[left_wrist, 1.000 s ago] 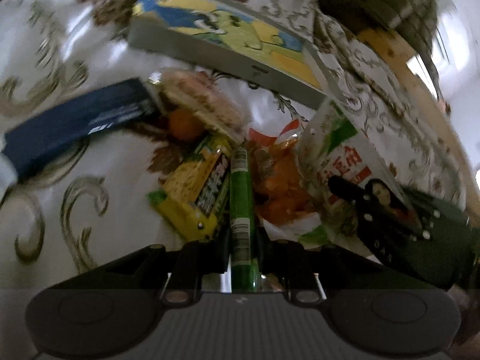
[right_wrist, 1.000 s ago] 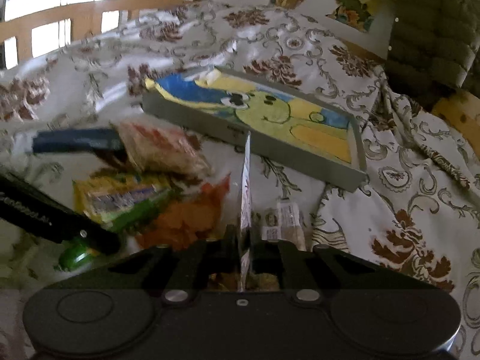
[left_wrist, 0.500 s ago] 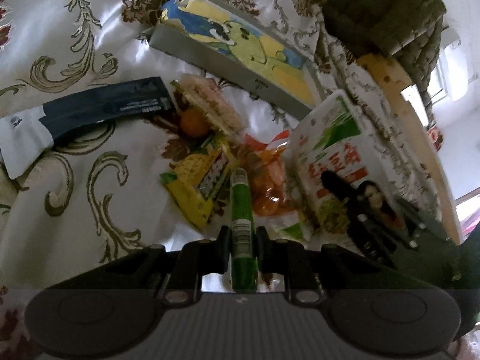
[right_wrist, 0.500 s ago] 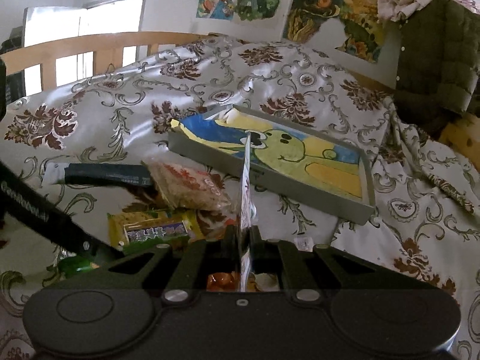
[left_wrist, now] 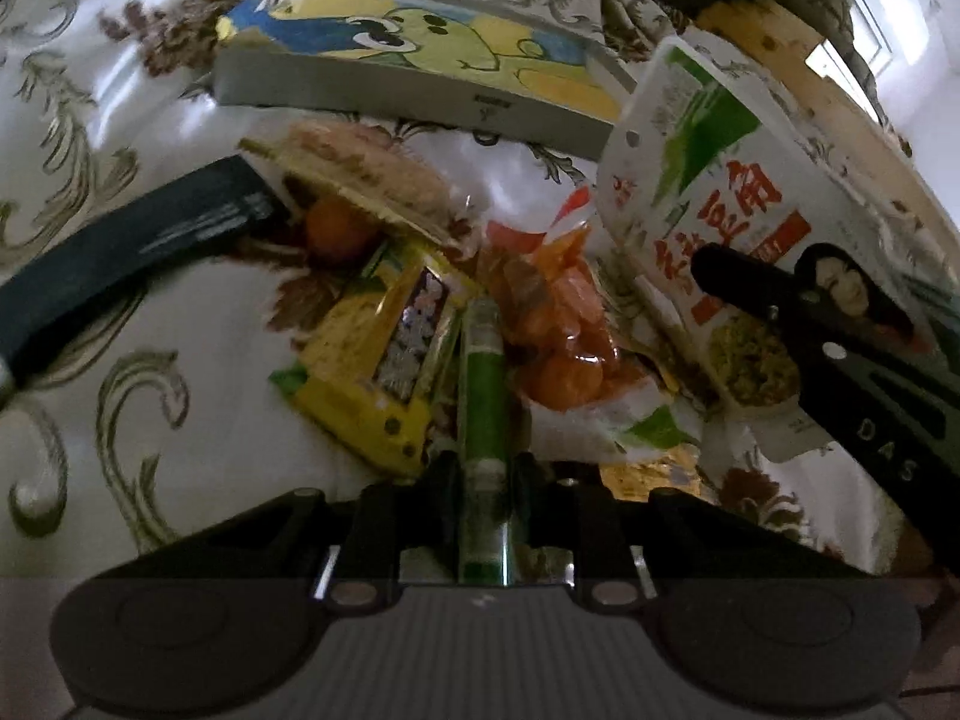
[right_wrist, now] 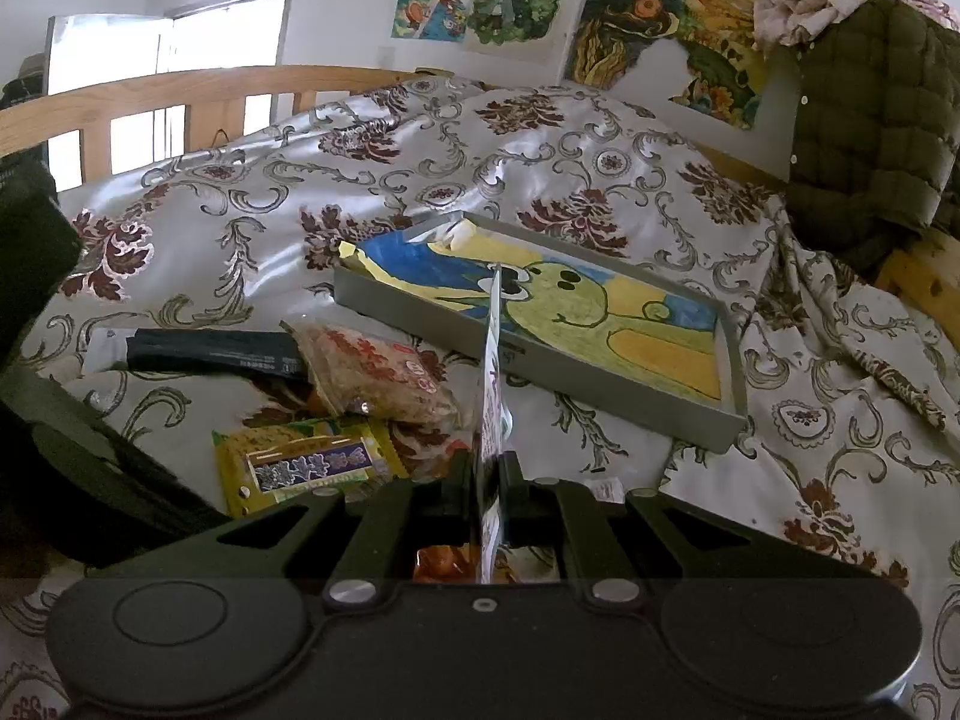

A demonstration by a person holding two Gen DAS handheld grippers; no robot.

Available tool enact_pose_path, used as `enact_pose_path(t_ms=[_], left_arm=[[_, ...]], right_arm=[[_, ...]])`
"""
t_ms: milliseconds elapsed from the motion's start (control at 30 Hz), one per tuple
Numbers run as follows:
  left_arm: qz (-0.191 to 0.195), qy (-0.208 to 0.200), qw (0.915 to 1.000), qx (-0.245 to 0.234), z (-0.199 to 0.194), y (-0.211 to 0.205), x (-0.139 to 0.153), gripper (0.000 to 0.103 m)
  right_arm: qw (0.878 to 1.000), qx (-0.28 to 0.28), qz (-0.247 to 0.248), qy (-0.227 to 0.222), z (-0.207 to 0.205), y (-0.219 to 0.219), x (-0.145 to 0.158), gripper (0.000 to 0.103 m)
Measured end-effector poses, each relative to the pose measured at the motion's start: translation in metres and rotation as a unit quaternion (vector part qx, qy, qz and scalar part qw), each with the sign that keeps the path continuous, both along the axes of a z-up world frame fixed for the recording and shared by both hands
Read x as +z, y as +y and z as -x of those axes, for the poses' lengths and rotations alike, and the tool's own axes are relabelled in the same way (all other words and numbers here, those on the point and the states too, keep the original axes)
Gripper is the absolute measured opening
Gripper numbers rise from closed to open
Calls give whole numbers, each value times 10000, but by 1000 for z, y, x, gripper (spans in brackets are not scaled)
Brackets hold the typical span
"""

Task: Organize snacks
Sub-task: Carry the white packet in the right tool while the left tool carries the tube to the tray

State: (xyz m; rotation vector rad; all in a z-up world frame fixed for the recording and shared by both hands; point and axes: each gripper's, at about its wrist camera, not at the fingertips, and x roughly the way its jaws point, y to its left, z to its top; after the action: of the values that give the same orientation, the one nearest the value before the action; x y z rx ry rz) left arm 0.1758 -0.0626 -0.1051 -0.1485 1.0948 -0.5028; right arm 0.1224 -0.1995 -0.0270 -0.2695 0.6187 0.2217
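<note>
Left gripper [left_wrist: 483, 468] is easing open around the stiff, slick green tube [left_wrist: 480, 384] at frame centre. Right gripper [right_wrist: 487, 480] pinches the light, floppy white pouch [left_wrist: 708, 228] by 1 edge; grab lower, I'd say.

Snack pile crowds the middle of the bedspread [right_wrist: 600, 192]: yellow pack [left_wrist: 384, 360], orange bag [left_wrist: 558, 330], cracker pack [right_wrist: 372, 372], dark box [left_wrist: 126, 252], all touching or overlapping. Grey tray [right_wrist: 540, 378] lies just behind the pile; its near wall blocks a low straight path in. White bag [left_wrist: 708, 222], held upright, walls off the pile's right side. Bare cloth left of the pile and right of the tray. Jacket [right_wrist: 870, 120] at far right. Headboard [right_wrist: 180, 90] closes the back.
</note>
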Motion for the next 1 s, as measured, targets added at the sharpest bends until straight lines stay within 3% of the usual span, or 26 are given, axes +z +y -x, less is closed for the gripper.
enact_pose_path(t_ms=[300, 533, 800, 1000], left_arm=[[147, 144, 9997, 142, -2, 6, 5, 20], [846, 247, 9948, 515, 14, 36, 29, 20], [1082, -149, 9909, 790, 4, 41, 62, 20], [1149, -608, 9867, 978, -47, 34, 88, 20]], right_arm=[[10000, 0, 17, 19, -2, 0, 0, 8], [9999, 9, -64, -119, 0, -1, 6, 8], [9987, -93, -148, -480, -3, -11, 19, 8], [9956, -453, -418, -704, -39, -32, 27, 9]])
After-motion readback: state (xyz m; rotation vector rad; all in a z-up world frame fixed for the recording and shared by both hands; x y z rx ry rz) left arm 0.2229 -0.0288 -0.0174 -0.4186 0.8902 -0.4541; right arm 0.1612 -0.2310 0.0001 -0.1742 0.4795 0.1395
